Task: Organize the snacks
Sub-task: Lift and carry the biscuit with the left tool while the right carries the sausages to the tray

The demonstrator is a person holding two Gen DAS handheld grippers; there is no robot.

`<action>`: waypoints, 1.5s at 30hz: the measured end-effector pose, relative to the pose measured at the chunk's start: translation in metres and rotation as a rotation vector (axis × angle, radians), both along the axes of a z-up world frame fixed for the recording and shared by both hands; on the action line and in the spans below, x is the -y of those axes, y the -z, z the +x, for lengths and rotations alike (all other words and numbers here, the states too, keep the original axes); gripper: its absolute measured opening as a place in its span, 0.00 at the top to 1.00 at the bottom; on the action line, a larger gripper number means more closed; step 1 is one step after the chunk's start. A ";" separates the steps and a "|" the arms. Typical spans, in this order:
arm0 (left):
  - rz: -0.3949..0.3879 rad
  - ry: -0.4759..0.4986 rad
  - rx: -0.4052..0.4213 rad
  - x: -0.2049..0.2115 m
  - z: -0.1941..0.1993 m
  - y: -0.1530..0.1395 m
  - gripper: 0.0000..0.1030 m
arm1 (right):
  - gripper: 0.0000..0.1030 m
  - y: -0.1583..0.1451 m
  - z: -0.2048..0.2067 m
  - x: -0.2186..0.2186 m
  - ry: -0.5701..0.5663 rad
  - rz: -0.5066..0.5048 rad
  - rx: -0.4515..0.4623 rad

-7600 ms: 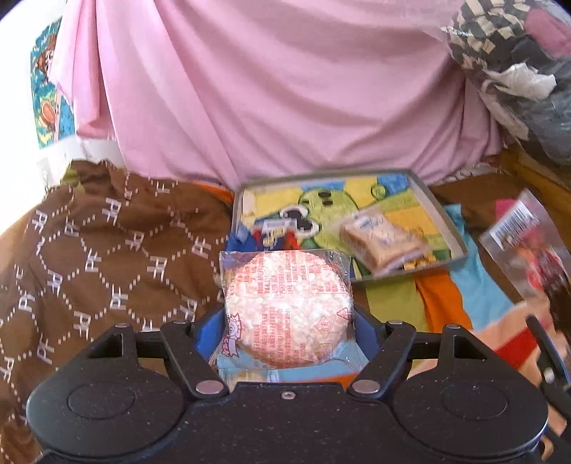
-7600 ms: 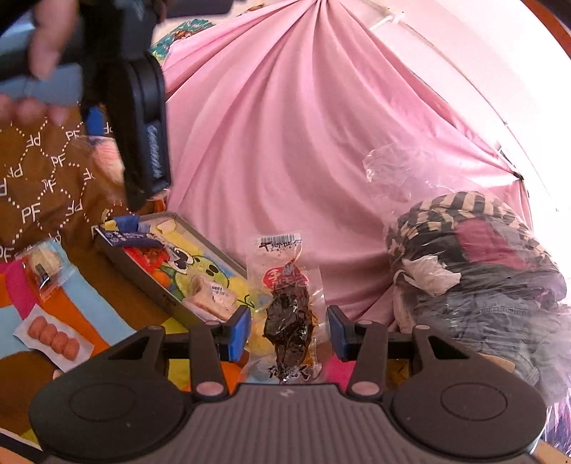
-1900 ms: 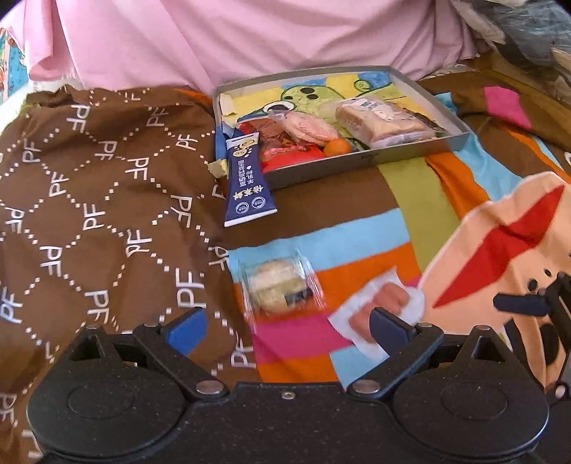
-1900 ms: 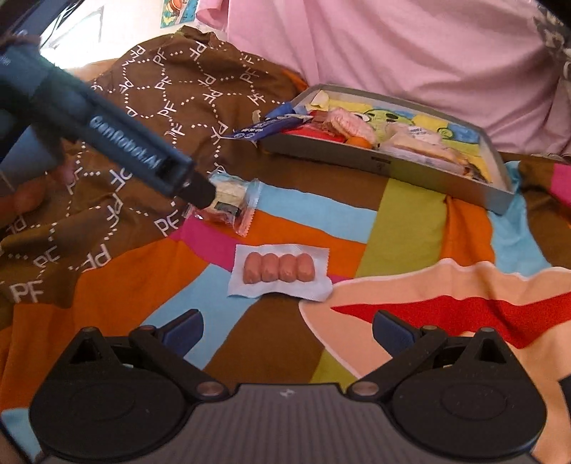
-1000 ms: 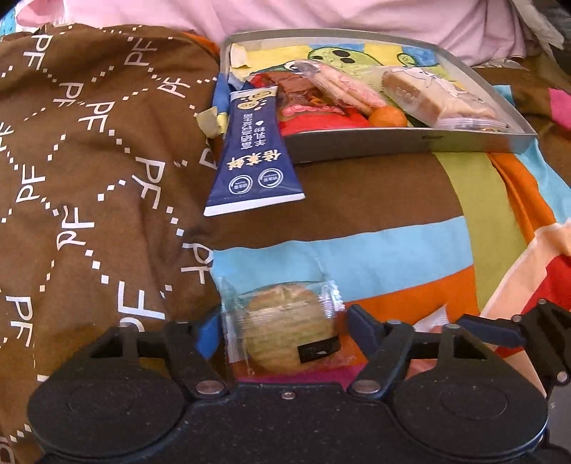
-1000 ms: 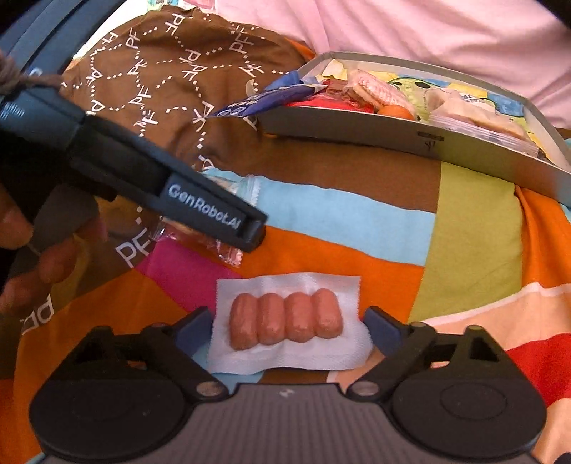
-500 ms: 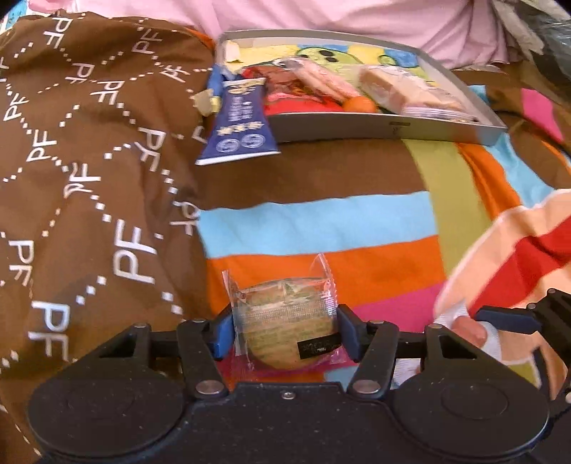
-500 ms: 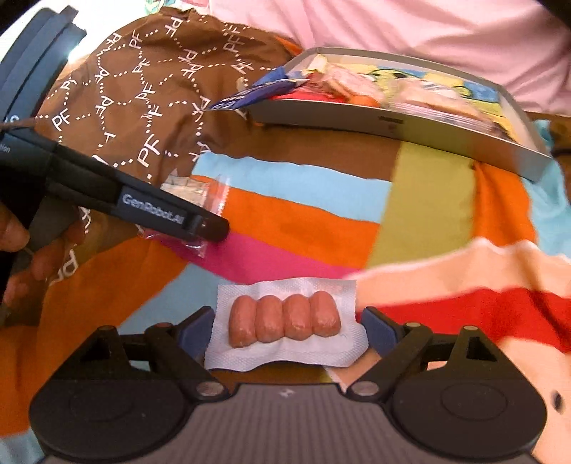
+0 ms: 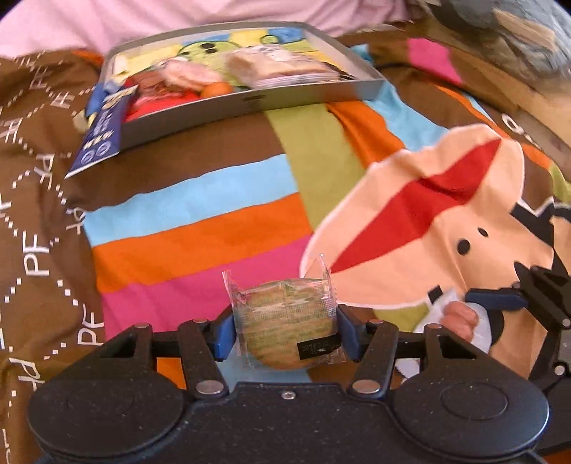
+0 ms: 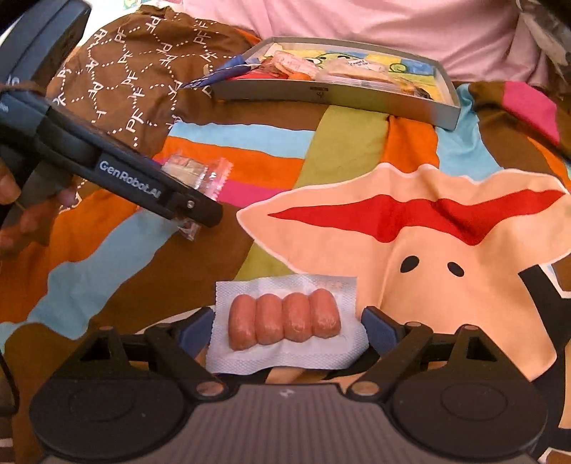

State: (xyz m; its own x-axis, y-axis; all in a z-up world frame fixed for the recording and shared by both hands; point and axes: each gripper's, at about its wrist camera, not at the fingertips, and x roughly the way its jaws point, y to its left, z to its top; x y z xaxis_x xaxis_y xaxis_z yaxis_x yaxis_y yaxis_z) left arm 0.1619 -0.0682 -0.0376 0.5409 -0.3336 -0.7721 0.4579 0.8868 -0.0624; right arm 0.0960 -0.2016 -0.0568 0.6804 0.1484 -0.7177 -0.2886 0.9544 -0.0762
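My left gripper (image 9: 285,330) is shut on a round cookie in a clear wrapper (image 9: 285,319), held above the striped cloth. My right gripper (image 10: 287,330) is shut on a white packet of small sausages (image 10: 283,321), its pads pressing the packet's side edges. In the right wrist view the left gripper (image 10: 192,207) shows at the left with the cookie (image 10: 189,171). The right gripper (image 9: 499,298) and the sausage packet (image 9: 458,316) show at the right edge of the left wrist view. The grey tray (image 9: 249,101) (image 10: 321,92) lies farther back with several wrapped snacks inside.
A blue sachet (image 9: 101,139) (image 10: 221,75) hangs over the tray's left corner. A brown patterned blanket (image 9: 32,178) covers the left side. A colourful cartoon cloth (image 10: 428,250) spreads under both grippers. Pink fabric (image 10: 357,18) rises behind the tray. A hand (image 10: 14,200) grips the left tool.
Both grippers closed on their packets, the left on the cookie and the right on the sausages, and lifted them off the cloth. Both views have shifted to the right.
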 end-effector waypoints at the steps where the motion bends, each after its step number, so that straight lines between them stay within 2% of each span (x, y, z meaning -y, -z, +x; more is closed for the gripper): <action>1: 0.003 0.003 -0.002 0.002 -0.001 0.000 0.43 | 0.11 0.001 0.000 -0.001 -0.003 -0.003 0.002; 8: 0.015 -0.017 -0.021 0.000 -0.010 0.006 0.43 | 0.12 0.006 0.000 -0.004 -0.007 0.001 0.015; 13: 0.005 -0.022 -0.036 -0.004 -0.014 0.011 0.43 | 0.12 0.010 -0.001 -0.013 -0.048 -0.027 0.026; 17: 0.007 -0.008 -0.032 -0.006 -0.015 0.011 0.43 | 0.12 0.011 -0.003 -0.015 -0.056 -0.026 0.036; 27: 0.019 -0.048 0.002 -0.005 -0.016 0.002 0.44 | 0.14 0.006 -0.010 -0.018 -0.049 -0.045 0.090; 37: -0.005 -0.105 0.057 -0.006 -0.003 -0.014 0.44 | 0.16 -0.017 -0.014 -0.007 0.015 -0.052 0.241; 42: -0.070 -0.178 0.109 -0.011 0.016 -0.029 0.44 | 0.16 -0.038 0.003 0.002 0.039 -0.048 0.287; 45: -0.096 -0.195 0.172 -0.012 0.032 -0.048 0.44 | 0.16 -0.053 0.020 0.008 0.051 -0.059 0.324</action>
State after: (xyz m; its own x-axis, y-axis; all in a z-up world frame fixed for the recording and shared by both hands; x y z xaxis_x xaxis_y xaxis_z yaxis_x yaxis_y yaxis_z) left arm 0.1941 -0.0565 0.0104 0.7225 -0.2781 -0.6330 0.2906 0.9529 -0.0868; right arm 0.1157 -0.2096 -0.0034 0.8800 0.0729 -0.4694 -0.1923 0.9583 -0.2116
